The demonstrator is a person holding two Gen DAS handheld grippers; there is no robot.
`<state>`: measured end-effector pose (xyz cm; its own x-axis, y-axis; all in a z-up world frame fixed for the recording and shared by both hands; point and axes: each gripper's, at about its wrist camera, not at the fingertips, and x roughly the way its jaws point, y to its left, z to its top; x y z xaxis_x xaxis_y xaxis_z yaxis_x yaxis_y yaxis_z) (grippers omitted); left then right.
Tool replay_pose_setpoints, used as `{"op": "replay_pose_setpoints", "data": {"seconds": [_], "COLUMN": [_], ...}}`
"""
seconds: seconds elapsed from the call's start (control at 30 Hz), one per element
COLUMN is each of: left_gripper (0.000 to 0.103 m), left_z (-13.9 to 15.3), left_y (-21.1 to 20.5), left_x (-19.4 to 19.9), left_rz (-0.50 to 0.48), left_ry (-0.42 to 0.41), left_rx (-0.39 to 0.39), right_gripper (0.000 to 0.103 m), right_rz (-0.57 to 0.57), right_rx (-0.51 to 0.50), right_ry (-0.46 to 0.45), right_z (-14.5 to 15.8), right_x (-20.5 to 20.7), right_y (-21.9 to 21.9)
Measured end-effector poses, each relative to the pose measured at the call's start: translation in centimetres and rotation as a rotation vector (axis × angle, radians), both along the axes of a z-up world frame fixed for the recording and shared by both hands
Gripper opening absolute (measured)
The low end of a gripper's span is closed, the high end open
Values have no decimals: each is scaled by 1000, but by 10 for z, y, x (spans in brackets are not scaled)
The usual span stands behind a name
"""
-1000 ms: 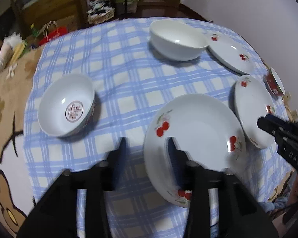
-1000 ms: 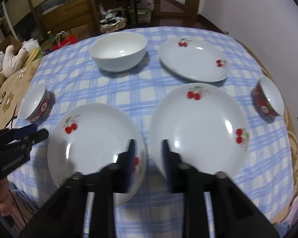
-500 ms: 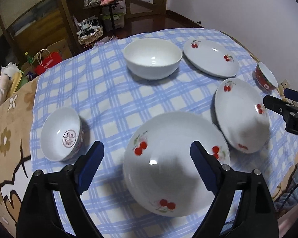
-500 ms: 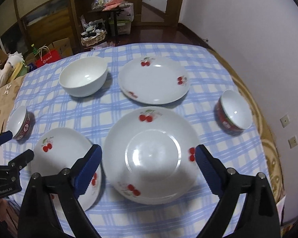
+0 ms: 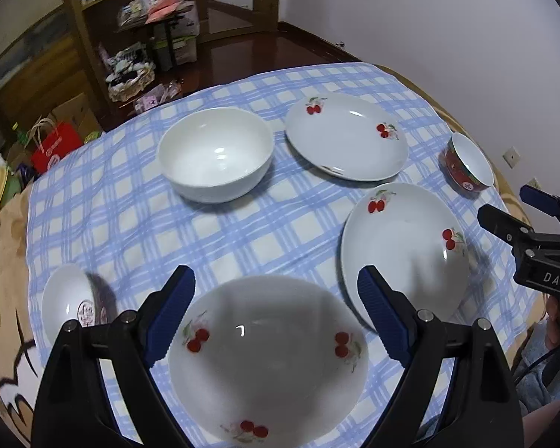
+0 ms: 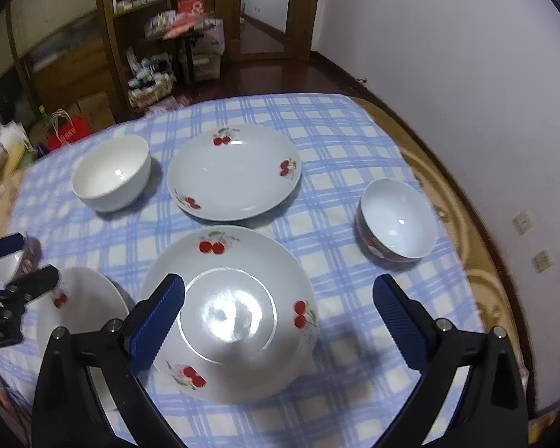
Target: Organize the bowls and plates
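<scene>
Plates lie on the desk (image 5: 242, 224): one plate (image 5: 268, 358) below the spread left claw (image 5: 276, 313), untouched. Another plate (image 6: 231, 313) sits under the right claw (image 6: 280, 321), whose jaws are opening, empty.

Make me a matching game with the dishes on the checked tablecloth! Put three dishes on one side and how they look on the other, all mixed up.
Things:
1. big bowl
2. small bowl by the wall
3. far plate

Looks:
A. white with red cherries painted on it
B. plain white inside and outside
C. white inside, red outside

Pairs: 1-B, 2-C, 3-A
</scene>
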<state>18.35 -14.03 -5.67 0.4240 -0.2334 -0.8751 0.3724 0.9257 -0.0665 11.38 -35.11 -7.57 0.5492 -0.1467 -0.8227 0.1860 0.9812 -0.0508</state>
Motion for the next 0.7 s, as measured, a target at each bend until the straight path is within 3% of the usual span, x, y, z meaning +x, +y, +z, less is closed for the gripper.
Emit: {"op": "replay_pose_setpoints", "data": {"seconds": [0.4,0.53,0.7], "left_gripper": [88,88,88], "left_z": [-34,-50,-64], "left_y": [-56,-69,-82], "left_x": [12,11,10], "left_rz": [-87,-95,-116], "left_ry": [73,80,83], "left_rx": [15,57,80], "right_gripper": [103,102,87], "right_rz": [-71,-78,-83], "right_rx": [141,167,192], "right_ry": [65,151,190], "right_z": [-31,-51,-64], "right_x": [7,7,5], "right_y": [-43,-57,-66]}}
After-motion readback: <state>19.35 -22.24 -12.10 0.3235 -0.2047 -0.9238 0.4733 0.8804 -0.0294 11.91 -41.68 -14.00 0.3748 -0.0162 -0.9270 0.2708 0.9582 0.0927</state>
